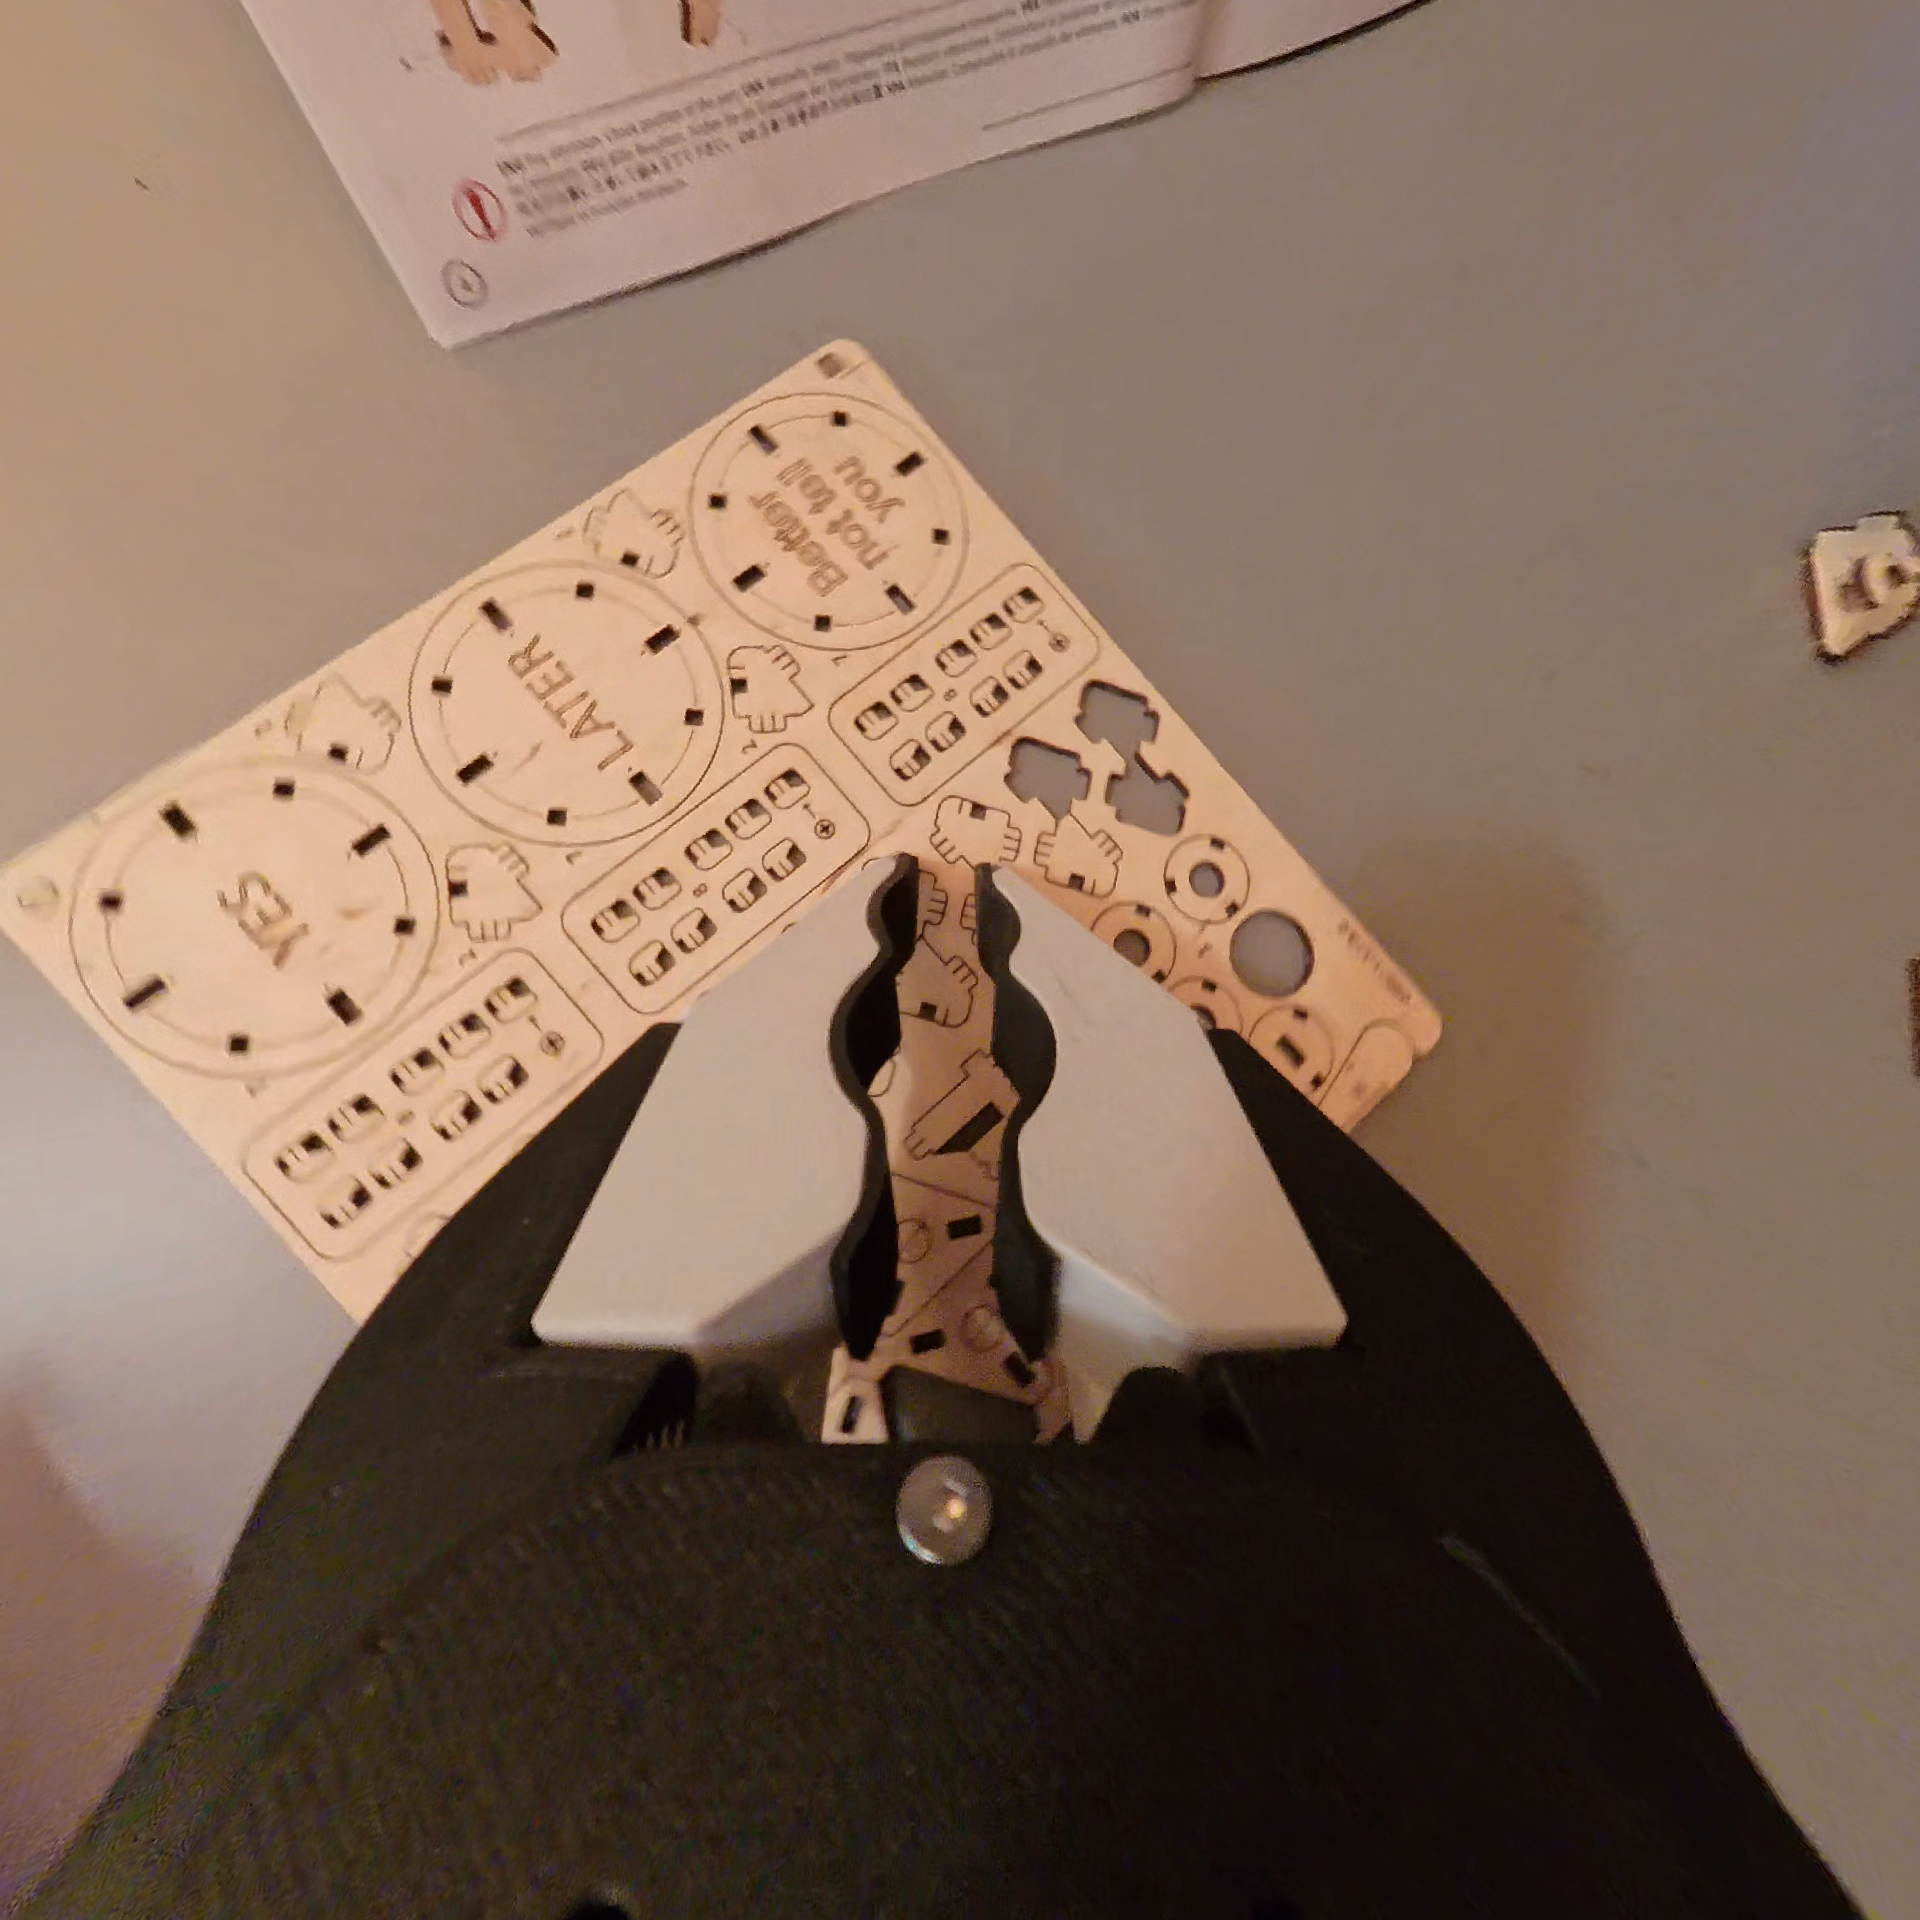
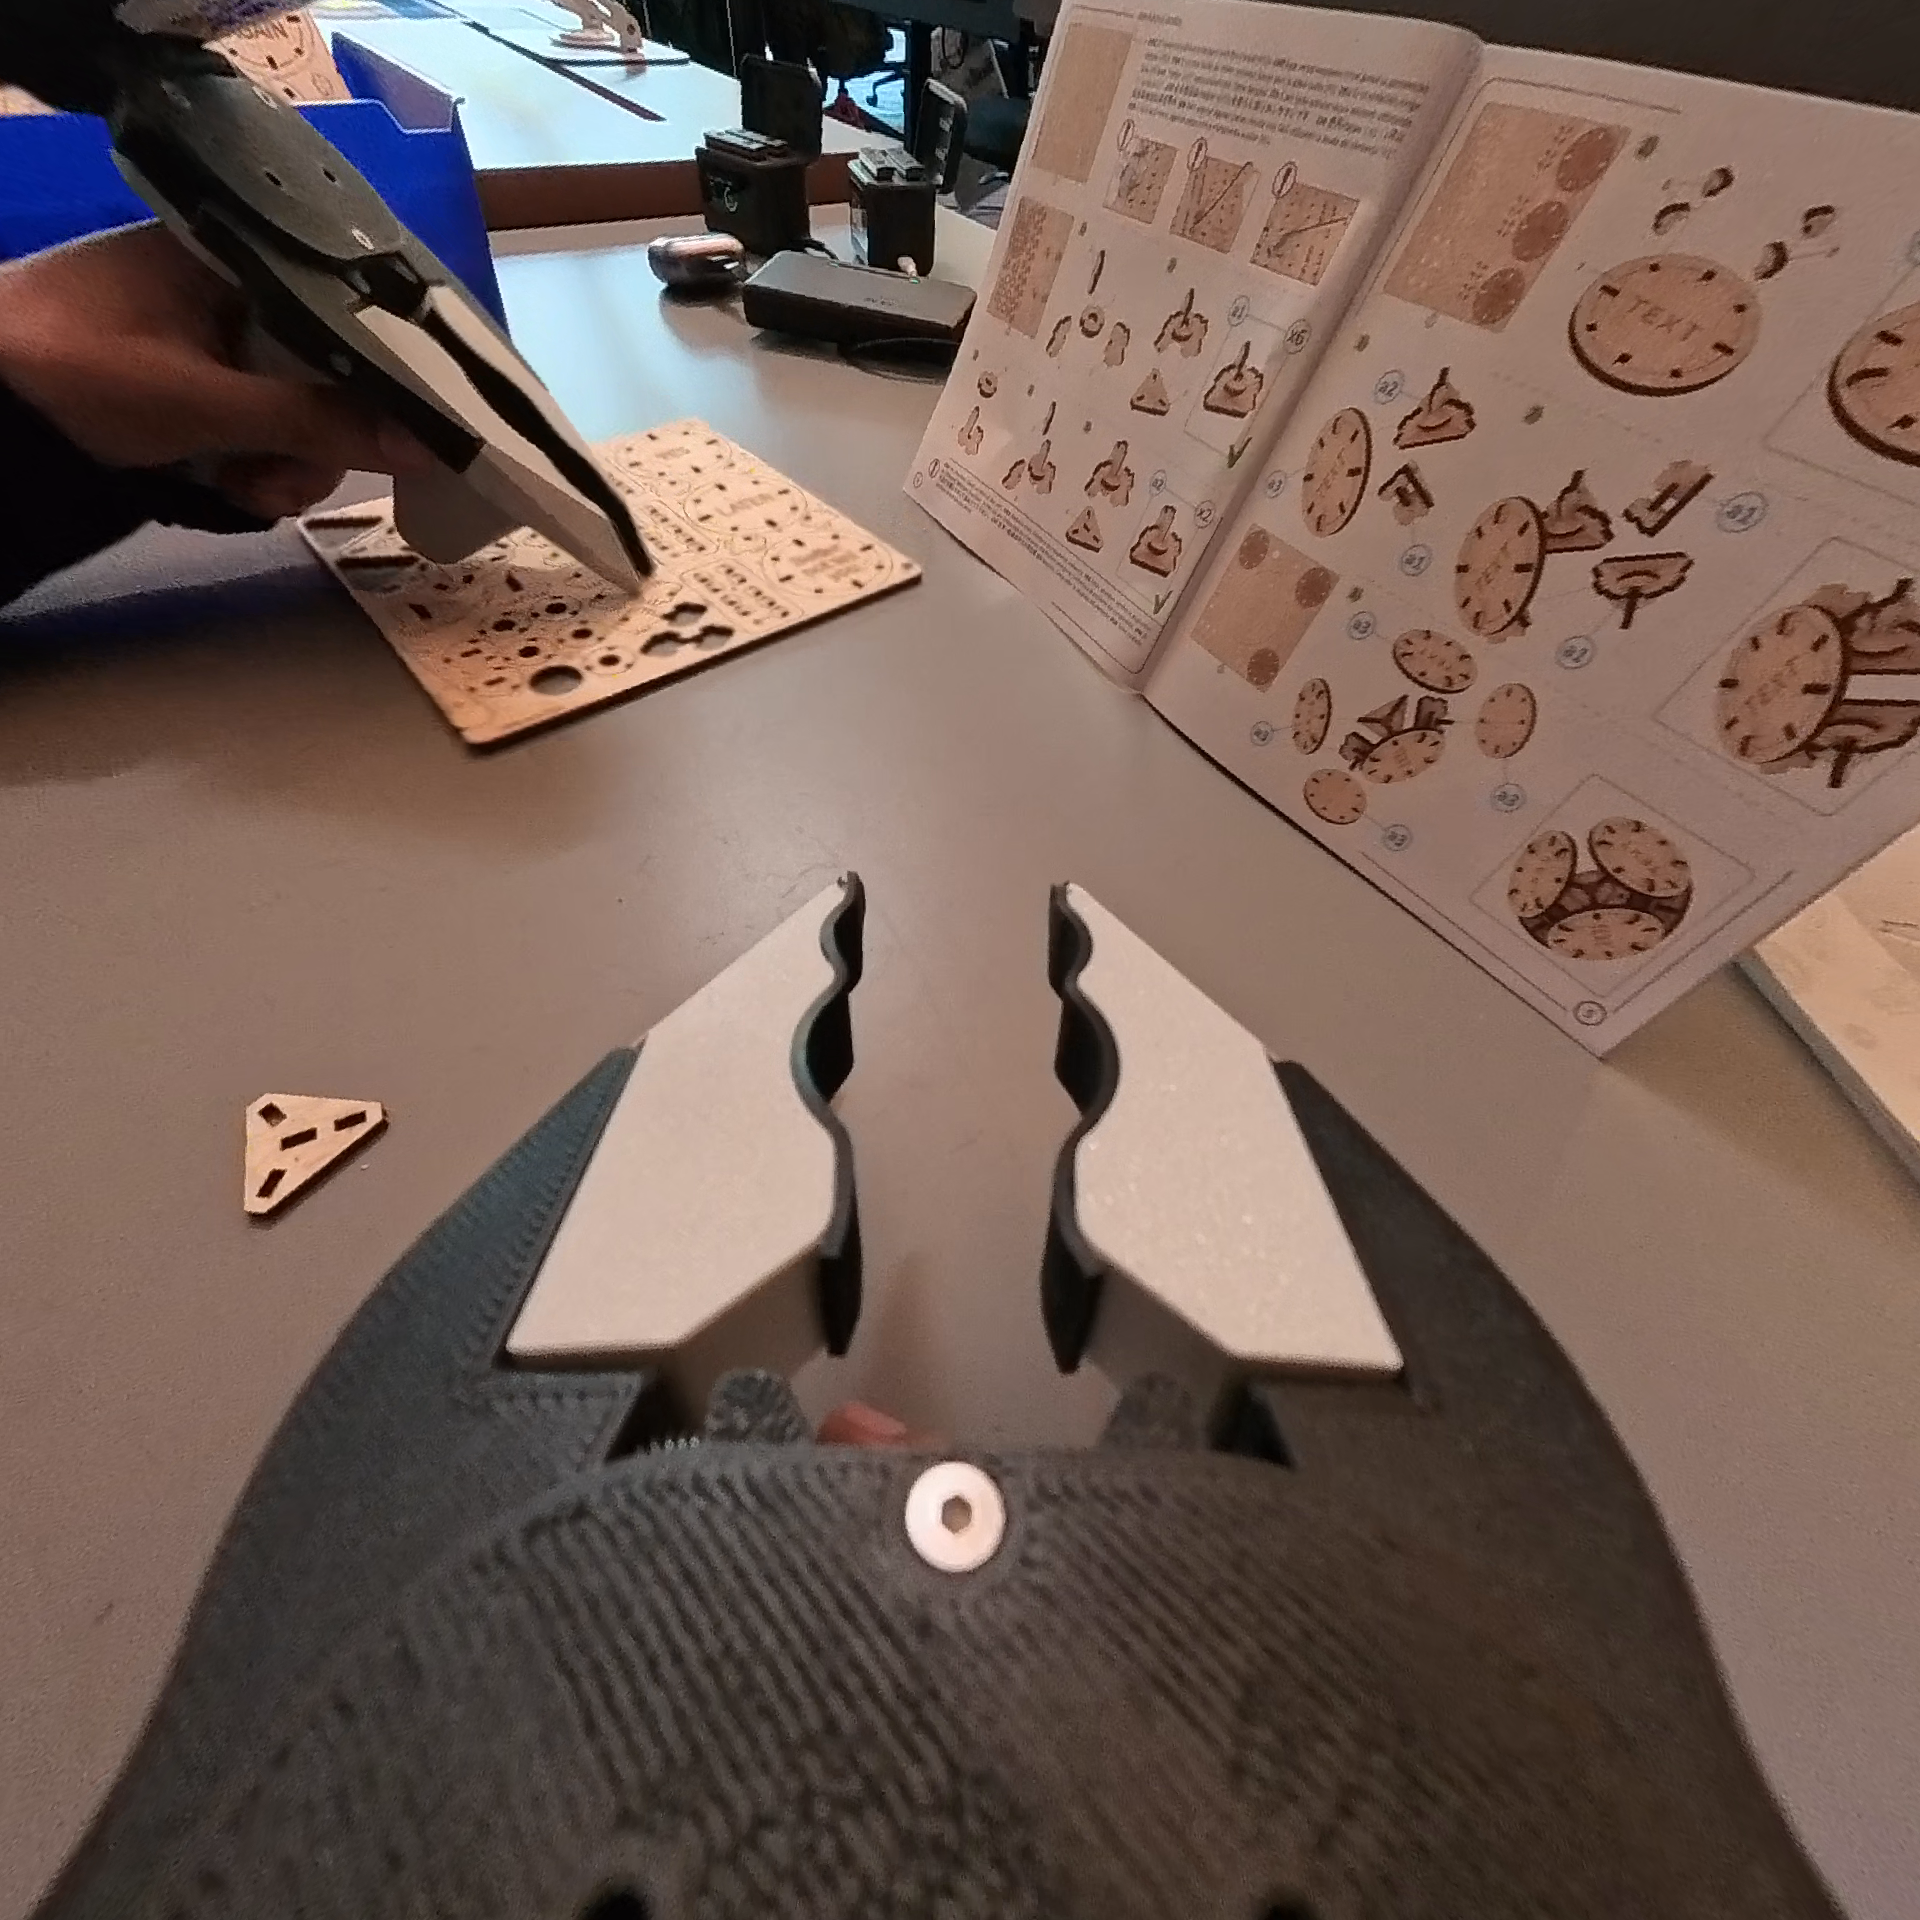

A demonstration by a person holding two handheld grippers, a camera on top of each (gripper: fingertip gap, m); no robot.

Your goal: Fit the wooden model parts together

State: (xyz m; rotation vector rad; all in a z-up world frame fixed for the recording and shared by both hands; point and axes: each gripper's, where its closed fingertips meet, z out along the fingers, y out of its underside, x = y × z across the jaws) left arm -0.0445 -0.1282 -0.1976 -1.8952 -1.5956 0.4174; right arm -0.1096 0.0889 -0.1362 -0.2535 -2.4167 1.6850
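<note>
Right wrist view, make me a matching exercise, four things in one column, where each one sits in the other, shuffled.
Things:
1. wooden puzzle sheet
2. triangular wooden piece
3. instruction booklet
4. blue box

Places:
A. lying open, on the table's right side
B. far left, behind the left gripper
C. alone on the table, left of the right gripper
D. flat on the table, under the left gripper's fingertips

Pairs: 1-D, 2-C, 3-A, 4-B
</note>
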